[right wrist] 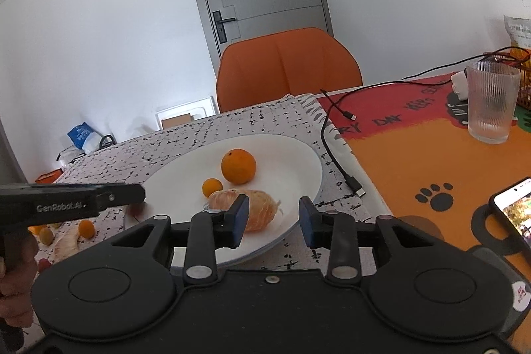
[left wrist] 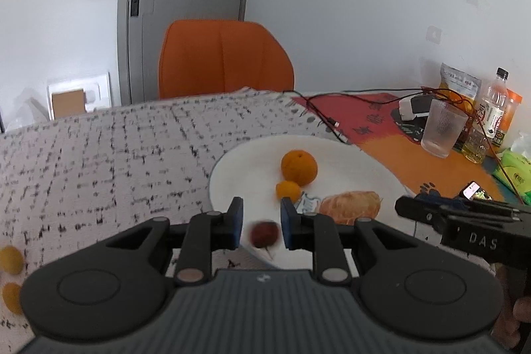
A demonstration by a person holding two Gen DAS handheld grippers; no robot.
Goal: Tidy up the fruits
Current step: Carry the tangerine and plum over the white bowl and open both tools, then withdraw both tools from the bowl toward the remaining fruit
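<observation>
The left gripper [left wrist: 263, 223] hung over the near left rim of the white plate [right wrist: 298, 148]. Its blue pads were clenched on a small dark red fruit [left wrist: 264, 233], too blurred for me to name. The right gripper [right wrist: 273, 218] hovered at the plate's near edge with its jaws released and nothing pressed between them. A peeled mandarin [right wrist: 262, 208] lay on the plate just beyond its left pad.

Behind the mandarin, a small round orange fruit [right wrist: 212, 187] sat just beside a whole orange [right wrist: 239, 166] near the middle of the plate. The plate rested on a grey checked cloth [left wrist: 116, 155] that covered the left part of the table.

More small yellow fruits [right wrist: 86, 228] lay loose on the cloth toward the near left corner, next to a strip of pale peel [right wrist: 66, 243].

A black cable [right wrist: 332, 148] ran along the cloth's right edge, past the plate. To the right, on an orange and red mat, stood a ribbed glass [right wrist: 493, 102] toward the far edge. A phone [right wrist: 514, 208] lay at the right edge. An orange chair [right wrist: 288, 65] stood at the table's far side.
</observation>
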